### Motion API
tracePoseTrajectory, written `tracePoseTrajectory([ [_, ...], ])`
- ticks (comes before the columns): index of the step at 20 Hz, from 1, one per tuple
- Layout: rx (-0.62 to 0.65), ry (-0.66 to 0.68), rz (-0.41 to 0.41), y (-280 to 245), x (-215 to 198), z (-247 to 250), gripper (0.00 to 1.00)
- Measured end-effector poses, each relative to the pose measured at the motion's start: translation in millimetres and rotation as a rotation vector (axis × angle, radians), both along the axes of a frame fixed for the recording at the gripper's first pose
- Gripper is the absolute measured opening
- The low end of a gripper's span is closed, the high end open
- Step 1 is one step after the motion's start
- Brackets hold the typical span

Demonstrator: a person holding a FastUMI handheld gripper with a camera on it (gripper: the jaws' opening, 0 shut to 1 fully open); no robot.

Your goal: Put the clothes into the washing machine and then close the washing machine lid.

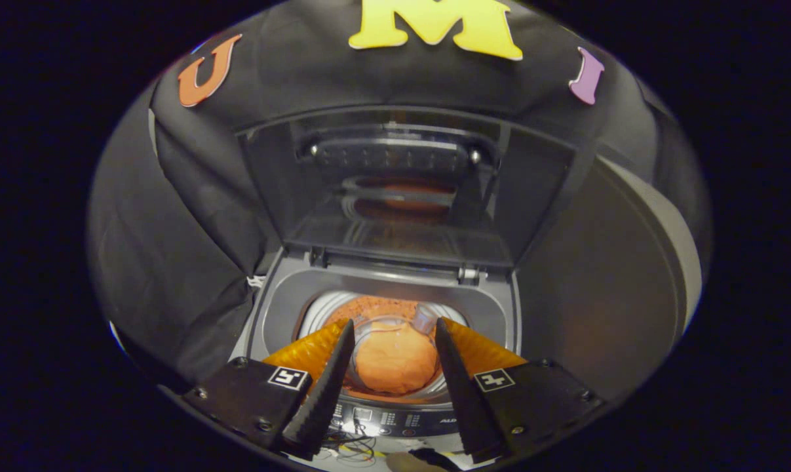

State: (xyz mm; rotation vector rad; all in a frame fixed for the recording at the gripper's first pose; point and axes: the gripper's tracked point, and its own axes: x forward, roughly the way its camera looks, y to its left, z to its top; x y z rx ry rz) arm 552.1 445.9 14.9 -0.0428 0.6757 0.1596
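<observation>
- Where the drum gapes below, orange clothes bunched in a soft mound inside the washing machine, seen between the two fingers and just beyond their tips.
- Around the mound, ribbed pale drum wall, with a speckled orange patch at the far side, beyond the garment.
- Rising upright behind the opening, washing machine lid, hinged at the tub's rear edge, fully open, its dark glass catching an orange reflection.
- Along the near rim, control panel with small buttons, lying under the fingers.
- Hovering above the near edge of the tub, gripper spread wide, jaws well apart, gripping nothing; no contact with the clothes visible.
- Behind and to both sides, booth wall of black cloth, draped close against the machine's left flank.
- Below the panel, a tangle of thin wires, too small to tell apart.
</observation>
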Motion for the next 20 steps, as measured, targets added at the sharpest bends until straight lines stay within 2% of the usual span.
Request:
tracePoseTrajectory([
  [4,0.052,-0.111,0.019,7.4,13.9,34.0,0.78],
  [12,0.039,-0.362,0.013,4.5,51.3,113.0,0.79],
  [14,0.047,-0.389,0.004,5.8,58.4,124.6,0.84],
  [15,0.042,-0.412,-0.001,5.0,62.7,133.3,0.93],
  [20,0.064,-0.453,-0.04,5.8,86.5,159.6,0.97],
])
